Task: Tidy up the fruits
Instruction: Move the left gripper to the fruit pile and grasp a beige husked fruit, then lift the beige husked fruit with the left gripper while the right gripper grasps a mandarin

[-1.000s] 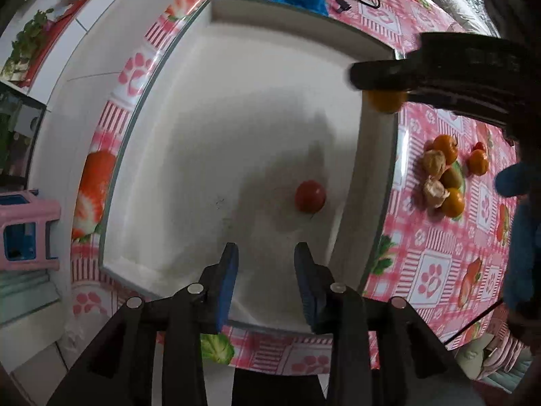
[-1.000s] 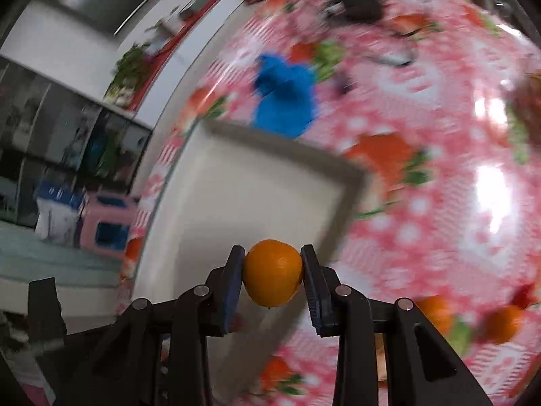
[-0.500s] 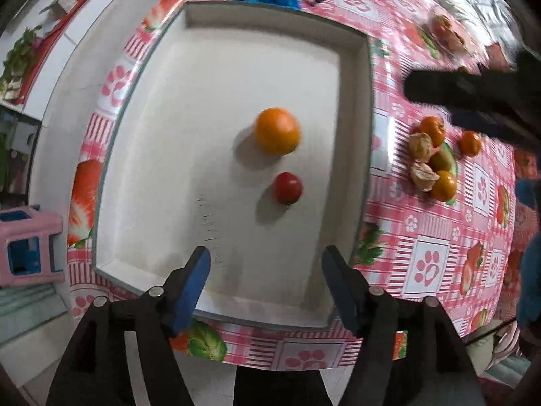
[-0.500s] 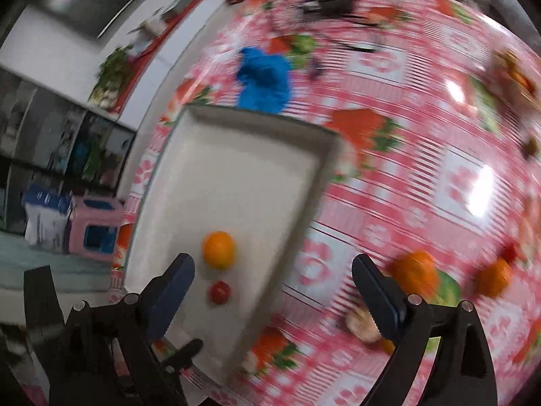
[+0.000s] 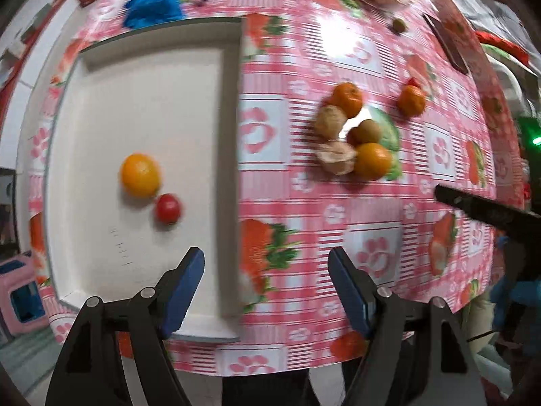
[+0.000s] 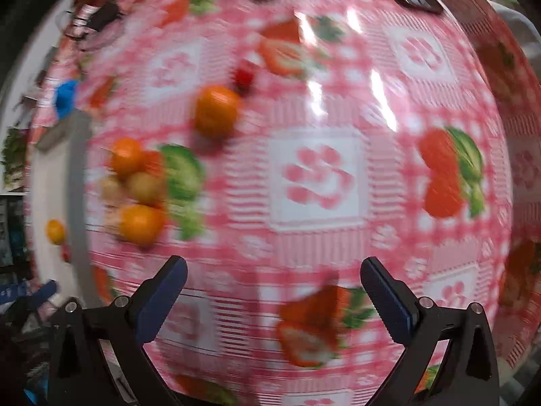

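Left wrist view looks down on a white tray [image 5: 101,108] that already holds an orange [image 5: 140,175] and a small red tomato [image 5: 168,208], the two nearly touching. Loose fruit lies in a cluster [image 5: 355,135] on the pink tablecloth [image 5: 304,203], well apart from the tray, with one more orange [image 5: 410,100] set off by itself. The left gripper [image 5: 267,291] is empty and its jaws are opening, spanning the tray's near rim and the cloth. The right gripper [image 6: 274,297] stands wide with nothing between its fingers, over bare cloth.

The oranges look light, round and firm-skinned, likely to roll if nudged; a grip across the widest part should hold best, with gentle pressure. Two pale pieces in the cluster look peeled or husked and probably softer, so they would bruise easily. The small red fruit [image 6: 244,76] beside an orange [image 6: 216,111] in the right wrist view may slip from wide pads.

No brand, label or readable writing shows; the cloth carries only printed fruit and paw patterns.
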### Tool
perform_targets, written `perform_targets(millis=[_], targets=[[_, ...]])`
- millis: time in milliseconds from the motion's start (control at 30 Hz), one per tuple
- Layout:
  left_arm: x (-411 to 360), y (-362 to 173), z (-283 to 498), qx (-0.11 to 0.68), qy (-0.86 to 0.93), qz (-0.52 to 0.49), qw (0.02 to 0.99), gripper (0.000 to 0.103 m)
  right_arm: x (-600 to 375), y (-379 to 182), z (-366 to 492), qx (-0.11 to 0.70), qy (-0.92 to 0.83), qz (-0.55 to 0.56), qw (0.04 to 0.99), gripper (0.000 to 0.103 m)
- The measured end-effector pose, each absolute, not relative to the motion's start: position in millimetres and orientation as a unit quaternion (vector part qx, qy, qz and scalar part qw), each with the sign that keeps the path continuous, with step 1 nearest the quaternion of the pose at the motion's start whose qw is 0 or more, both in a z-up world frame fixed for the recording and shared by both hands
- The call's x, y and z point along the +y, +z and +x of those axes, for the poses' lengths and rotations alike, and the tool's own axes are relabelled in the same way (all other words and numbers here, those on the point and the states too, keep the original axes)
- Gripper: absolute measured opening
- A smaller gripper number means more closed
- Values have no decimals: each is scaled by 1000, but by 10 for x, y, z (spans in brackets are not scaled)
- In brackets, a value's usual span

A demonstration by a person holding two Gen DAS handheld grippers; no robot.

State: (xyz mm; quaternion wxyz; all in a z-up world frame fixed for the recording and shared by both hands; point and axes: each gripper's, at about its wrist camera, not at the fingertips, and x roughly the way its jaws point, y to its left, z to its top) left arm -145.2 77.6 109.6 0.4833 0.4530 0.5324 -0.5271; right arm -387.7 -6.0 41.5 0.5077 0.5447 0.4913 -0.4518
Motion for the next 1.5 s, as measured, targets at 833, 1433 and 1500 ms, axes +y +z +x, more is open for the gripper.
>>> perform_targets(millis=[833,1433,1500], targets=[[80,672,-1637,577,-501,419,490,79,106,103,-4046,540,-450,505,501,103],[-464,508,-1979,543,-519,435,496,28,172,179,-4053,531,-460,493,513,103],[-444,522,-1966,546,-522,430,494,27,179,183,-4049,532,-460,494,512,103]])
